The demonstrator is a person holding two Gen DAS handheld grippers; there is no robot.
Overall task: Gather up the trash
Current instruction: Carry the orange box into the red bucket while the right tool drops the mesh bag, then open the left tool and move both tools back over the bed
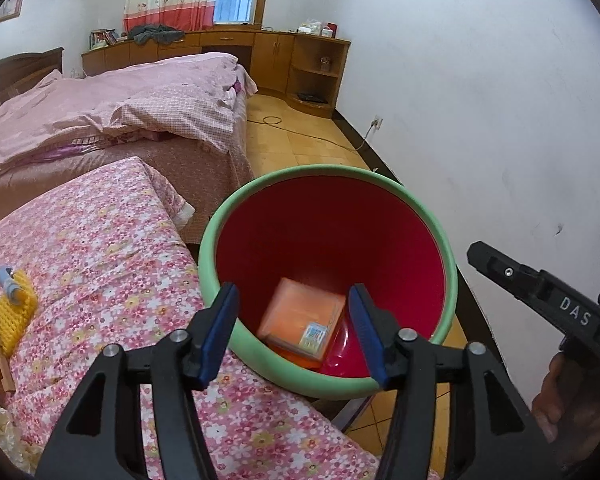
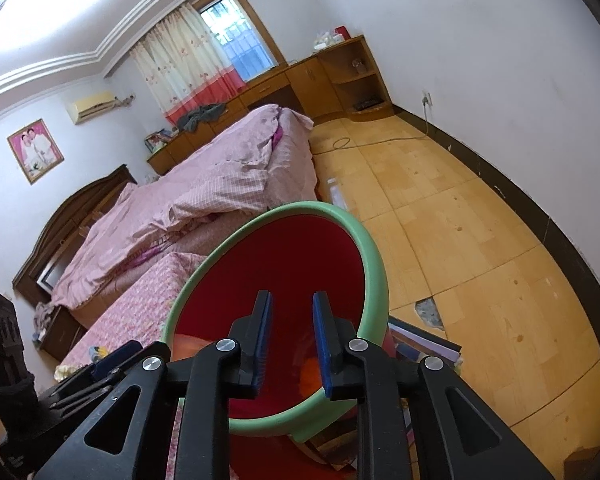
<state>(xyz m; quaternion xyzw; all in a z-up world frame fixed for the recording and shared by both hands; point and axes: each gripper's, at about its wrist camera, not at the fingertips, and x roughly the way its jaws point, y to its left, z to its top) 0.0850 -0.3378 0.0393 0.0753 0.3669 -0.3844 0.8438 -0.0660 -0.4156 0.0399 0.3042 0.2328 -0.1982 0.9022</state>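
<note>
On the flowered cloth (image 1: pixel 100 248) at far left lies a yellow sponge (image 1: pixel 14 312). The left gripper (image 1: pixel 294 328) hangs wide open and empty over the green-rimmed red bin (image 1: pixel 440 240), where an orange box (image 1: pixel 302 322) rests at the bottom. The right gripper (image 2: pixel 292 344), jaws parted and empty, hovers above that bin too
</note>
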